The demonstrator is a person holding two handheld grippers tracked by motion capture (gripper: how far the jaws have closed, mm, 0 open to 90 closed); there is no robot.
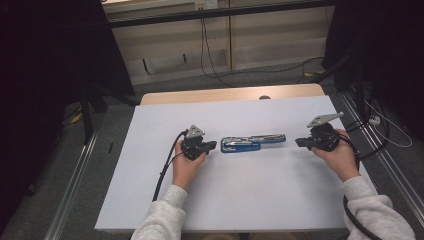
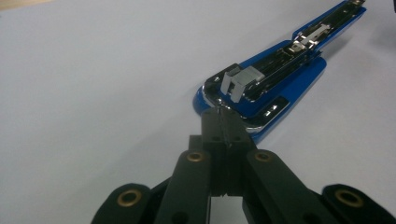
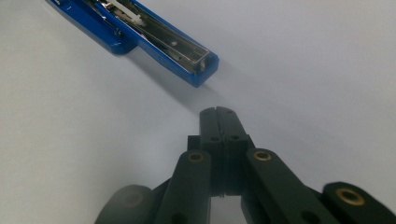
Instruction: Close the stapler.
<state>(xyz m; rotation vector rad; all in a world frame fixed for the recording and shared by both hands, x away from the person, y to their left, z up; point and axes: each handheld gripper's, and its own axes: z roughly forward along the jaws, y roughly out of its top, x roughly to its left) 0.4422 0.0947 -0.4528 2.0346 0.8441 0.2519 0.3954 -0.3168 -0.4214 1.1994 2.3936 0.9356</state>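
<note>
Nearest, the person's hands are resting on the white table (image 1: pixel 150 200), one gripper in each. Left gripper (image 1: pixel 212 145) is sitting with jaws pressed together on nothing, tips just at the stapler's hinge end, possibly touching the chrome, hard to tell. Right gripper (image 1: pixel 298 142) is likewise clamped empty, pointing at the far tip with a gap between.

Blue stapler (image 1: pixel 252 142) is lying mid-table between the two, swung open flat, chrome magazine (image 2: pixel 280 63) facing up.

Risk, as I judge it: with both jaws closed, any reach is going to shove the stapler and slide or spin it; the chrome could slip in the pads, and the hinge could flop.

No brand, label or writing is reading anywhere.
</note>
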